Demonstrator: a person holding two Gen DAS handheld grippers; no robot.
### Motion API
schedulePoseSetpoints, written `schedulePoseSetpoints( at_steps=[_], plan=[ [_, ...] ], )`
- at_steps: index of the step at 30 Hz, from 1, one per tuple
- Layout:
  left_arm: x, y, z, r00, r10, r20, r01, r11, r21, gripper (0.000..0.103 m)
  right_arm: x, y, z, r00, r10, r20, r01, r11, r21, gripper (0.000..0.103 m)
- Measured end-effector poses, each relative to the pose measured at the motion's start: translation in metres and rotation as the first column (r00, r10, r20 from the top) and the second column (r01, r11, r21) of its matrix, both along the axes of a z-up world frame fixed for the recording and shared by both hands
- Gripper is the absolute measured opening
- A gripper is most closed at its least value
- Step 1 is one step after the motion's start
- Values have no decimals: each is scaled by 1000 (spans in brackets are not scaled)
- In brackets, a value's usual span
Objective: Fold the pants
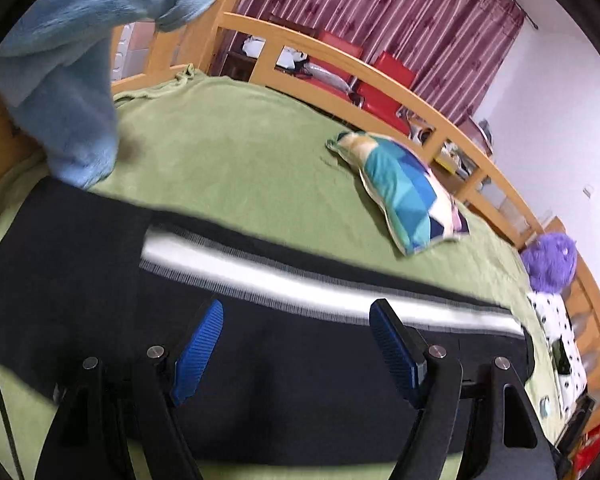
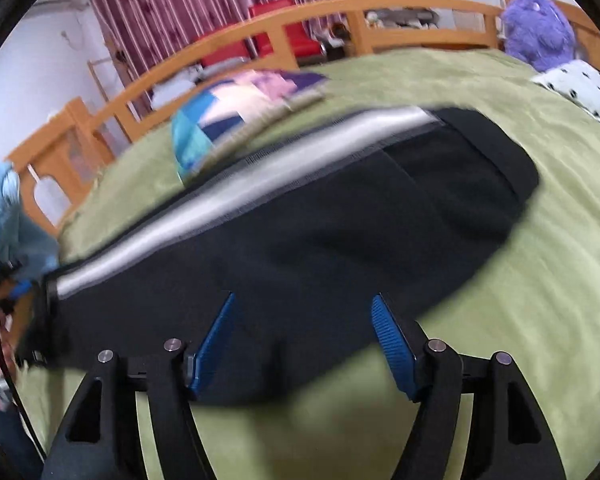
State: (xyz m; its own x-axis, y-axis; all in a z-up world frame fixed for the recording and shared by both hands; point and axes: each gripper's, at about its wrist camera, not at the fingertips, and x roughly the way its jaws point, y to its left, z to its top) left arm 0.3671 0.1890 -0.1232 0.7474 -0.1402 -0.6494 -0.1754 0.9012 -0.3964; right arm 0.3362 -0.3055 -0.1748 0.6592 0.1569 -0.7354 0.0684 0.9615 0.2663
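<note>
Across the green bedspread (image 1: 240, 152) lie the black pants (image 1: 260, 360), folded flat with a white stripe (image 1: 300, 276) along one side, their near edge cut off behind the gripper frames in both wrist views and smeared by blur in the right one. Left gripper (image 1: 296, 348) and right gripper (image 2: 302, 340) both hover over the dark cloth with blue pads spread apart, gripping nothing. Beyond the pants lie a patterned pillow (image 1: 404, 192), a purple plush toy (image 2: 536, 28) and, partly out of frame, a blue plush toy (image 1: 72, 80); clutter behind the wooden bed rail (image 1: 340, 60) is too small to make out.
</note>
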Motion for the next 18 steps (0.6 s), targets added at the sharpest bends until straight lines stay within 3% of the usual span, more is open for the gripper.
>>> schedulePoseSetpoints(
  at_steps=[3, 8, 12, 18],
  plan=[
    [-46, 6, -14, 997, 54, -48, -53, 998, 33, 74, -17, -20, -18, 999, -31, -37, 32, 998, 46, 69],
    [-105, 24, -52, 991, 72, -116, -73, 997, 1, 74, -22, -33, -39, 996, -55, -76, 62, 993, 97, 69],
    [-109, 40, -84, 980, 86, -178, -103, 991, -89, 74, -12, -34, -49, 996, -44, -80, 52, 993, 107, 69],
    [-87, 63, -110, 971, 152, -184, -188, 962, -200, 74, 22, -31, -52, 997, -37, -65, 48, 983, 178, 71]
  ],
)
